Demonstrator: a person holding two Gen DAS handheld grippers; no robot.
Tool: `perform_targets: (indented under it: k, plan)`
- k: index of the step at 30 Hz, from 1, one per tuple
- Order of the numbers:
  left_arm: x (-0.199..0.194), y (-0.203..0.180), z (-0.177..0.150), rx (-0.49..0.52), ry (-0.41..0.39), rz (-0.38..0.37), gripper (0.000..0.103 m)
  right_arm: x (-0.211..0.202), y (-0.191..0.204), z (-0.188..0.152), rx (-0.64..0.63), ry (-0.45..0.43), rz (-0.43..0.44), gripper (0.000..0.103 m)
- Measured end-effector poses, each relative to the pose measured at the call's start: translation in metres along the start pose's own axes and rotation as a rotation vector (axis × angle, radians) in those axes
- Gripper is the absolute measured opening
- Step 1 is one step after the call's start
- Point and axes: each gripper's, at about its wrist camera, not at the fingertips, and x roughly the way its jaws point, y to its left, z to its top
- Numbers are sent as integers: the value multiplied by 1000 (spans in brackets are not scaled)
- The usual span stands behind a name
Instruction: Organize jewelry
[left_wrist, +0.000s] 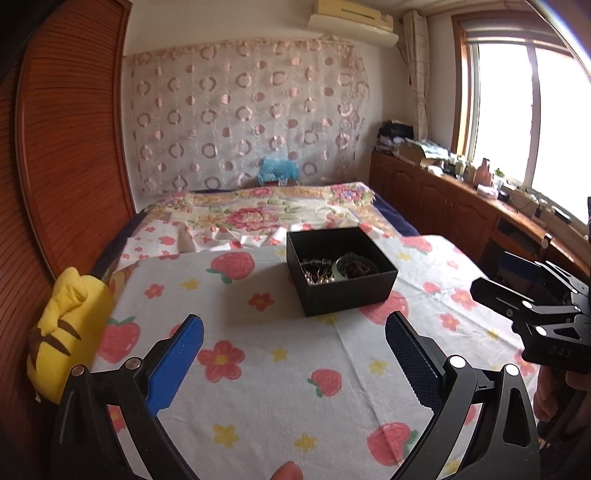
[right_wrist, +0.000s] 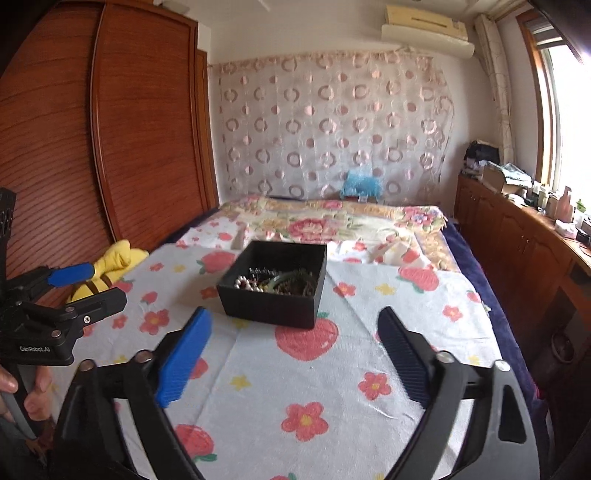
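- One black box (left_wrist: 341, 271) holds all the jewelry (left_wrist: 338, 271): a tangle of beaded strands, chain and a pale green bangle heaped against its near wall.
- Box: square, matte, stiff-walled and lidless, resting on the bed (left_wrist: 258, 369), whose soft towelling cover is printed with strawberries and flowers.
- Nothing lies loose on the cover around the box, so the sorting looks largely done, or not begun.
- Left gripper (left_wrist: 295, 354) hangs short of the box, its fingers spread wide with nothing between them.
- Right gripper (right_wrist: 293, 352) sits likewise before the box, fingers wide apart and empty.
- For any further pick, I would dip in from above and pinch a single strand, since the chains will snag one another and the light box may slide.
- Yellow plush toy (left_wrist: 70, 332) sits left of the box, at the bed's edge.
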Motion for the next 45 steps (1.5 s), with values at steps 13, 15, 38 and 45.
perform_targets:
  k: [13, 15, 38, 45]
  plan:
    - [-35, -2, 8, 1, -61, 31, 95, -36, -9, 6, 55, -76, -65, 100]
    - [-36, -3, 7, 8, -62, 35, 95, -37, -10, 5, 56, -76, -68, 100]
    - [-42, -2, 8, 5, -74, 35, 95, -38, -12, 4, 57, -76, -69, 100]
    - [-42, -2, 8, 5, -75, 35, 95, -38, -13, 3, 58, -75, -70, 100]
